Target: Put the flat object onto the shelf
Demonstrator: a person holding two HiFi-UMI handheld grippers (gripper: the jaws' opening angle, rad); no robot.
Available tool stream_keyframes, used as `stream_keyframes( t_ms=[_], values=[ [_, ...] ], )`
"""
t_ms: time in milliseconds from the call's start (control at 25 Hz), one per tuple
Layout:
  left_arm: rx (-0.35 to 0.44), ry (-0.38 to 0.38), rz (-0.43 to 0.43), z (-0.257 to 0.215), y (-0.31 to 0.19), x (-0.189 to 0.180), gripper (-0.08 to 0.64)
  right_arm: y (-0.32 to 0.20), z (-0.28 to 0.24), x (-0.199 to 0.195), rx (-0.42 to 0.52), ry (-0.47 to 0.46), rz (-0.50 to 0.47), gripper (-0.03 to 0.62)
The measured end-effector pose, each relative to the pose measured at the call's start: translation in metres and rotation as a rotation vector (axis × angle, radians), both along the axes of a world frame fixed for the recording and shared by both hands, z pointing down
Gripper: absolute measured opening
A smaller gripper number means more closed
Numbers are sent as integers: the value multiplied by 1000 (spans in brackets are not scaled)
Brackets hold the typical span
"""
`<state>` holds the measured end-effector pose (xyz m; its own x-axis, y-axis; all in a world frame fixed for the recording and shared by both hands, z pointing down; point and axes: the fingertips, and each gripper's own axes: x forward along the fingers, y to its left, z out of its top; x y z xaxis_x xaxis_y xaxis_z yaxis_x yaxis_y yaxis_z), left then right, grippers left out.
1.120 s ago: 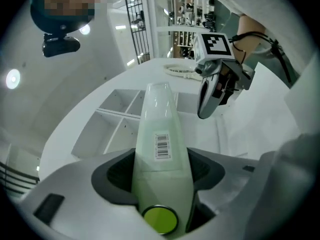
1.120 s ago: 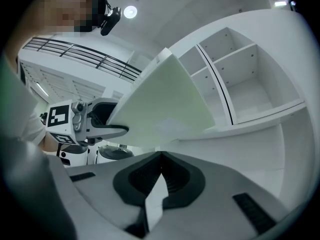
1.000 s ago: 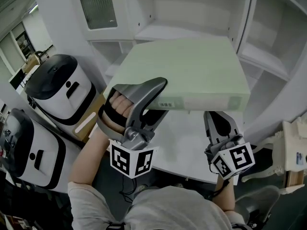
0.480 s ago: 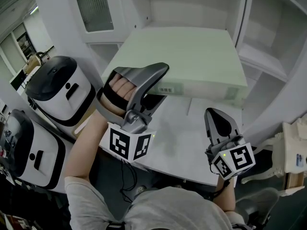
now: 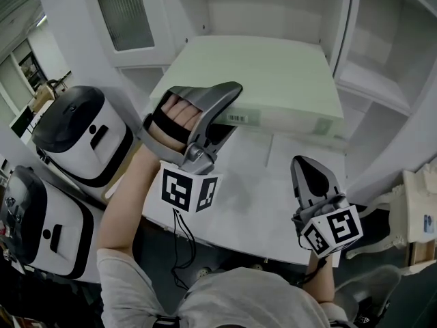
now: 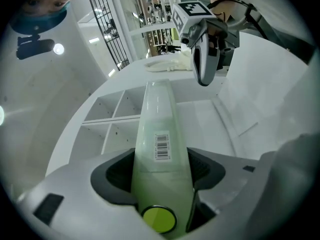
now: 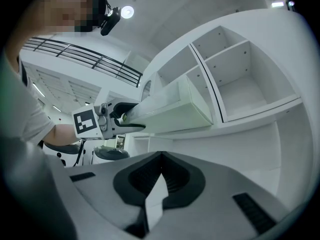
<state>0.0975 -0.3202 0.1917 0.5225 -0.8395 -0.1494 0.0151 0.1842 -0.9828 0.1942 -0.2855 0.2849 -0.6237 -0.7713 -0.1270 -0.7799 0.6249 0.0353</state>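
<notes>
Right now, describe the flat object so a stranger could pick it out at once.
Find the white shelf unit across the top of the head view. At its middle bay, the left claw clamps the near edge of a pale green flat box. It alone is green among white surfaces, with a barcode label on that edge.

Box [image 5: 273, 74]: was pale green all over.
Label [image 6: 161, 146]: was white, with black barcode stripes.
Disc [image 6: 159, 220]: was yellow-green, with a dark rim.
Shelf [image 5: 382, 87]: was white.
Table [image 5: 273, 203]: was white.
Left gripper [image 5: 229, 108]: had a grey shell and black ribbed pads [image 6: 112, 171].
Right gripper [image 5: 314, 176]: showed the same grey and black.
Cubes [image 5: 188, 191]: bore black squares on white.
Units [image 5: 82, 132]: were white with black bands.
Shirt [image 5: 239, 299]: was light grey.
</notes>
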Motion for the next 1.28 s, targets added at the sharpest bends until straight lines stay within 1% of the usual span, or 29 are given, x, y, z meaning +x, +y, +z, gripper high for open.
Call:
stream_keyframes(
  t_ms=[240, 520, 1040, 1280],
  values=[
    [-17, -18, 4, -3, -27, -2, 297, -10, 1, 4, -9, 0, 38, 8],
    [-36, -19, 15, -5, -55, -3, 298, -22, 2, 6, -17, 4, 73, 9],
    [-63, -10, 33, -5, -105, 1, 296, -40, 7, 5, -35, 14, 100, 9],
    [-76, -5, 18, -6, -132, 2, 296, -50, 8, 8, -44, 19, 109, 9]
  ],
)
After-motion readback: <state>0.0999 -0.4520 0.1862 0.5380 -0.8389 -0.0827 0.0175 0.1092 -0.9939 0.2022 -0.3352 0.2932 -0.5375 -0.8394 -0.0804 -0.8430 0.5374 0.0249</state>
